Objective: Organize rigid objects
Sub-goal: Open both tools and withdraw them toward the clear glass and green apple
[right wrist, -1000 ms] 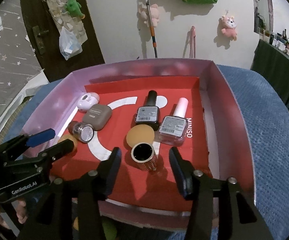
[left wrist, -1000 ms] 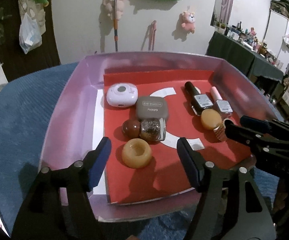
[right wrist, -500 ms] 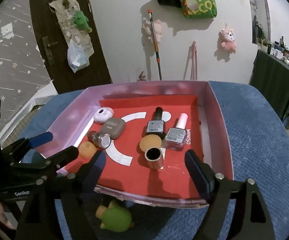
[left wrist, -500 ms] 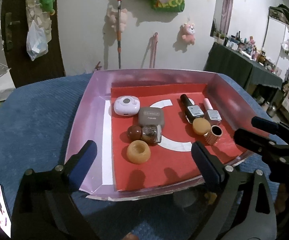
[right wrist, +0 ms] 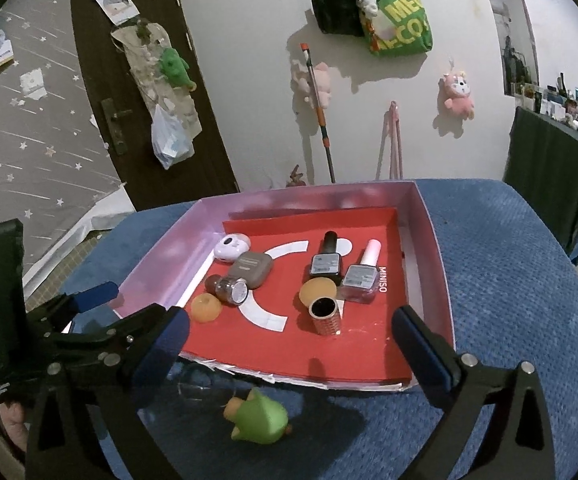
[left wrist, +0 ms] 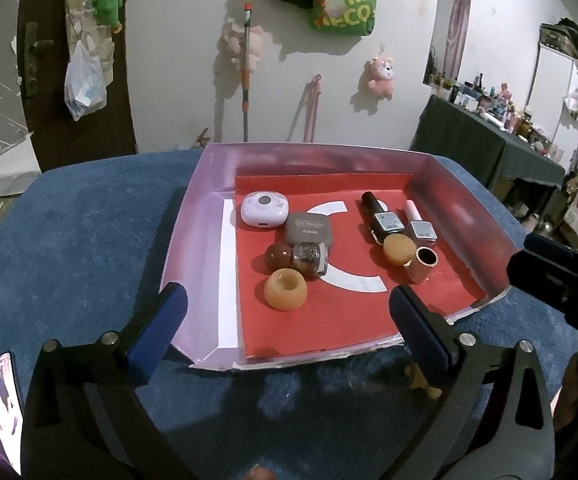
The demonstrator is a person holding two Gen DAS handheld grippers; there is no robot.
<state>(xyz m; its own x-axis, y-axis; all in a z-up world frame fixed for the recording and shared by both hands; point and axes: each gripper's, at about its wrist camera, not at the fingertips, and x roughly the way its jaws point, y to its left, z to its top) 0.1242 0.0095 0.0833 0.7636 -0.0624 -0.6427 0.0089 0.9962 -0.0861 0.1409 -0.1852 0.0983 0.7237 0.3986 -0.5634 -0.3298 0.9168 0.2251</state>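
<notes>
A pink tray [left wrist: 193,216] with a red liner holds an amber ring [left wrist: 285,290], a brown-capped jar [left wrist: 307,258], a grey compact [left wrist: 309,230], a white round case [left wrist: 265,209], two nail polish bottles [left wrist: 381,218] [left wrist: 419,226], an orange sponge [left wrist: 398,249] and an upright gold tube [right wrist: 324,316]. My left gripper [left wrist: 286,312] hovers at the tray's near edge, its jaws opening wide with nothing between them. My right gripper [right wrist: 290,332] hovers before the near right part of the tray, jaws also opening and empty.
The tray rests on a blue cloth surface [left wrist: 69,240]. A green toy [right wrist: 261,420] lies on the cloth just in front of the tray. A lit phone screen [left wrist: 1,396] sits at the lower left. A dark side table [left wrist: 489,148] stands far right.
Both grippers drew back and up from the tray while their jaws spread wide. The amber ring and the gold tube stay in the tray, no longer between the fingers.
</notes>
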